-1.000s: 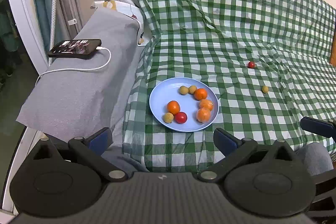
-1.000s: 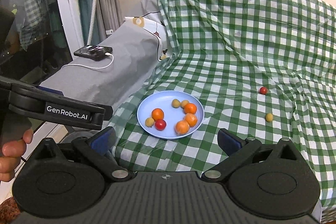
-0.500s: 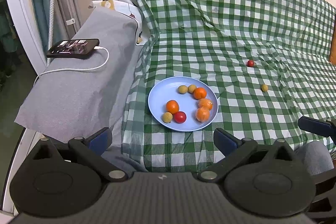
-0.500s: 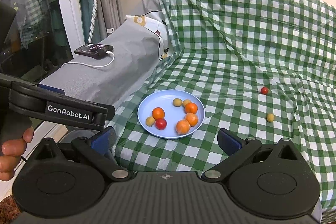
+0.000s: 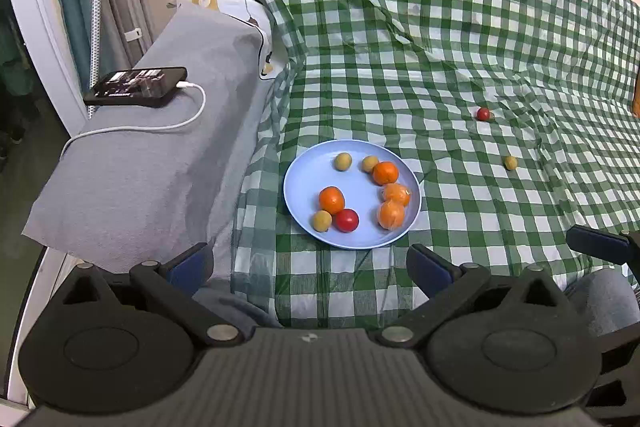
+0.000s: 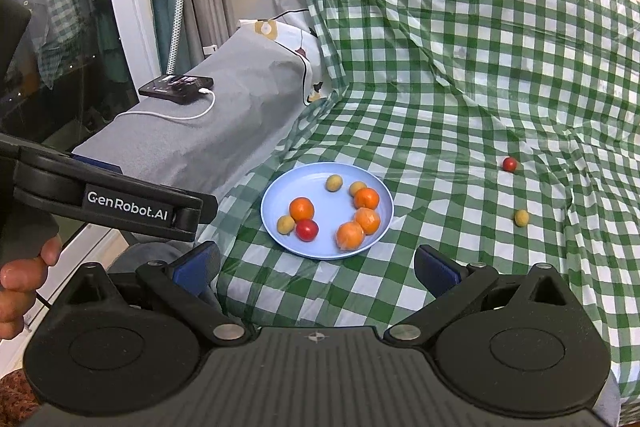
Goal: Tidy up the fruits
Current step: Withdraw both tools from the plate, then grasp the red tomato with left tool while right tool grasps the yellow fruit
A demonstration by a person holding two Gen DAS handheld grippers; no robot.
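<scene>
Green-and-white checked cloth (image 5: pixel 420 67) is covering the sofa seat and back in front of you, creased and glossy like plastic. On it a pale blue plate (image 5: pixel 304 187) is sitting near the front edge, holding four oranges, three small yellow fruits and one red tomato (image 5: pixel 346 220). Well apart from the plate, off to the right on the cloth, a second red tomato (image 5: pixel 483 114) and a loose yellow fruit (image 5: pixel 510 162) are lying on their own.

You are holding the left gripper (image 5: pixel 307 267) above the front edge of the seat with its fingers spread wide and nothing between them. Your right gripper (image 6: pixel 316 267) is likewise standing wide and empty, looking down at the plate (image 6: pixel 276 195) from nearly the same side.

Left of the cloth, a grey-covered armrest (image 5: pixel 152 179) is carrying a black phone (image 5: pixel 136 85) with a white cable (image 5: pixel 176 125) plugged in. Behind it a cream wall is rising, with a white door frame and grey curtains at the far left. Your hand (image 6: pixel 20 291) is showing at the lower left of the right wrist view.
</scene>
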